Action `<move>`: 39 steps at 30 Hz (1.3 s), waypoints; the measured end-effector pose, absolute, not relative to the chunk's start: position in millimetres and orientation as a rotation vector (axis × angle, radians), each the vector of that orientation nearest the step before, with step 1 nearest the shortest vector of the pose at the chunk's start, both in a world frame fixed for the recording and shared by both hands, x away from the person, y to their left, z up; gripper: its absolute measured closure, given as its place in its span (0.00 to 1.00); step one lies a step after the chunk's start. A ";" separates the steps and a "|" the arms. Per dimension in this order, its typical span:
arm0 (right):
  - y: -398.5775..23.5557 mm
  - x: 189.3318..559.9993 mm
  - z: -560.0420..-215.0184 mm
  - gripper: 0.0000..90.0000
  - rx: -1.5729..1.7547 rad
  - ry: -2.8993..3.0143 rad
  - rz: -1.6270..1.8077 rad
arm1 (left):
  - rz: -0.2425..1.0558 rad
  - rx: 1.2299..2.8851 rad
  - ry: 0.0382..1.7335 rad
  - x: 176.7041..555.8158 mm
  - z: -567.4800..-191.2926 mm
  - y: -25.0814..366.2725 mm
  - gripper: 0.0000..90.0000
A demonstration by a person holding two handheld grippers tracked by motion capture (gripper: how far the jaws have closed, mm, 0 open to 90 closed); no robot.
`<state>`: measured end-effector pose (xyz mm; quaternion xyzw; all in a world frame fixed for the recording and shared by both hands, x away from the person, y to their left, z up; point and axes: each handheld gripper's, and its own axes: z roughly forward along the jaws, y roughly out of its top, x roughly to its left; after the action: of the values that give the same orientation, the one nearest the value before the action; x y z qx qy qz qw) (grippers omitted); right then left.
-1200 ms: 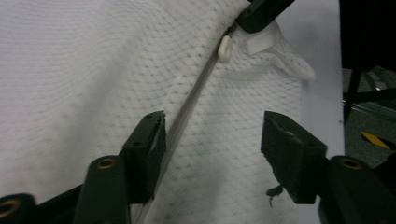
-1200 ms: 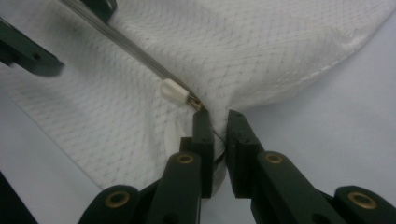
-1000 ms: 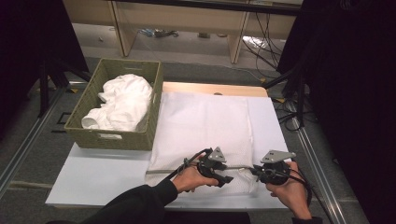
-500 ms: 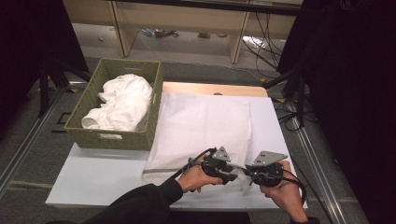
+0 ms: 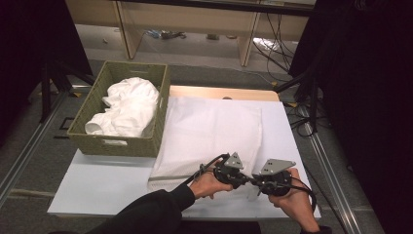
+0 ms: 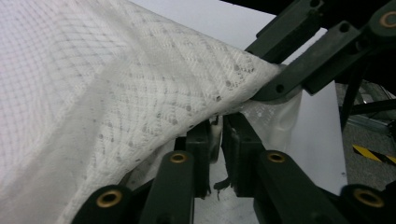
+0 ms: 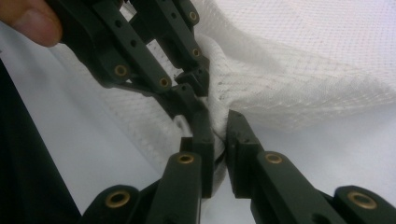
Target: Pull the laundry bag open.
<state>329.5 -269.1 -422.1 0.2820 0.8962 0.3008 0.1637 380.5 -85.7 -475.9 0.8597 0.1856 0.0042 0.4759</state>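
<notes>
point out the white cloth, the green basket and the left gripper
white cloth (image 5: 209, 131), high view, its flat middle
green basket (image 5: 114, 145), high view, its near wall
left gripper (image 6: 218, 140), left gripper view, between its fingertips, shut on cloth edge

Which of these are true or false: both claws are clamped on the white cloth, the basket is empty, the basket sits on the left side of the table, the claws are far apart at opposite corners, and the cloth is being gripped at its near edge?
1. Both the left claw and the right claw are clamped on the white cloth. True; the left claw's jaws have just been closing, with the cloth's edge between them.
2. The basket is empty. False: it holds crumpled white fabric.
3. The basket sits on the left side of the table. True.
4. The claws are far apart at opposite corners. False: they meet close together, near the cloth's near right corner.
5. The cloth is gripped at its near edge. True.
</notes>
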 end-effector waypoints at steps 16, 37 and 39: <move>-273.9 331.7 -421.2 0.94 0.803 2.549 0.815 | -0.013 2.122 0.478 382.9 -472.7 -82.6 0.95; -294.4 336.5 -427.3 0.94 0.909 2.514 0.765 | -0.024 2.154 0.529 388.3 -474.0 -55.7 0.95; -296.2 338.0 -427.8 0.94 0.887 2.513 0.758 | -0.027 2.158 0.537 387.0 -474.4 -50.9 0.95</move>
<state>338.0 -296.2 -427.8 0.3148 0.8914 0.2689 0.1843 387.0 -50.9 -474.4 0.8700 0.2166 -0.0110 0.4428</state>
